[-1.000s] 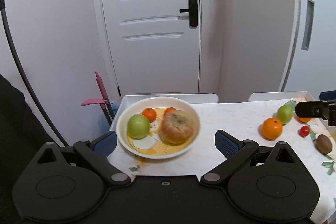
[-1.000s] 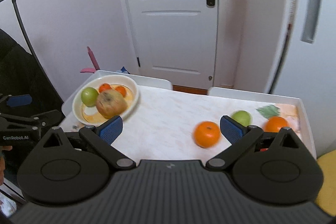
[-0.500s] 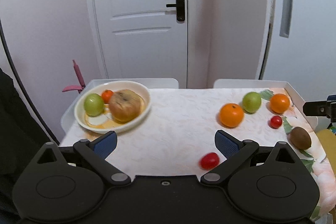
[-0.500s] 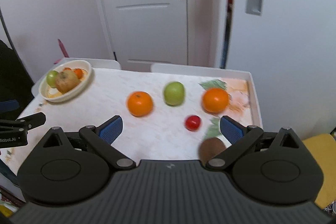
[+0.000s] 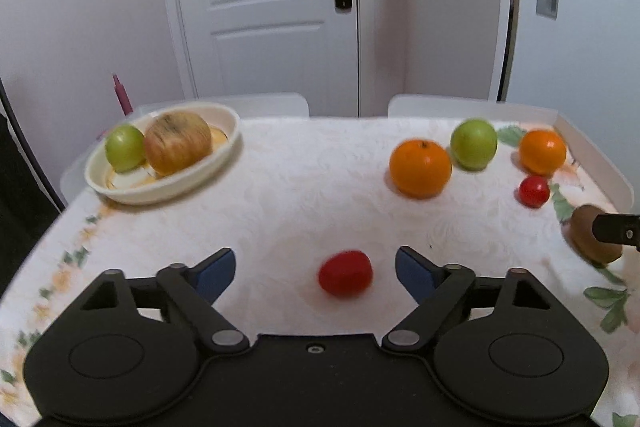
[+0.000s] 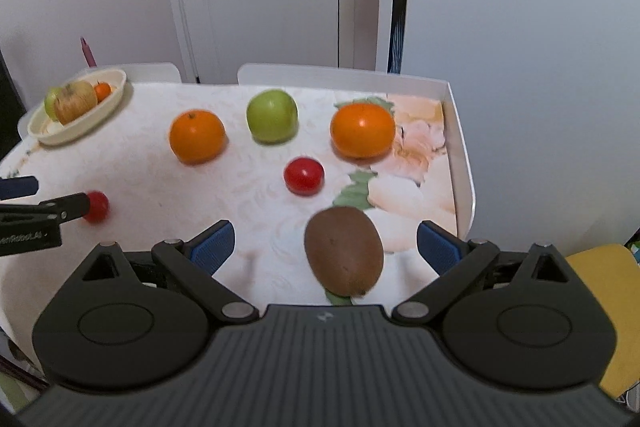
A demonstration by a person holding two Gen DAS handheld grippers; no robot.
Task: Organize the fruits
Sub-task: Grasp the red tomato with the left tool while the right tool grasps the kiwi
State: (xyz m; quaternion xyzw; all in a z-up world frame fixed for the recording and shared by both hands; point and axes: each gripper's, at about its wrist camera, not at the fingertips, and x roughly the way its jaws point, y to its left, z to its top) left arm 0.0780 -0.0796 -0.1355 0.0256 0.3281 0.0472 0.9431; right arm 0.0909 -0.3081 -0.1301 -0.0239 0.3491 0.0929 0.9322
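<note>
Already the left gripper (image 5: 314, 269) is closing around the small glossy red tomato (image 5: 345, 273) between its untouching pads; the right gripper (image 6: 324, 241), spread wide, brackets the fuzzy brown kiwi (image 6: 343, 255). Either round fruit could roll away if nudged off-centre.

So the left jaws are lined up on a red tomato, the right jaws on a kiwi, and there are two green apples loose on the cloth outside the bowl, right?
Nearly. Only one green apple lies loose on the cloth; the other green apple sits in the bowl. The right wrist view shows it. The rest holds: the closing left gripper has the tomato between its jaws, untouched, and the right gripper frames the kiwi.
</note>
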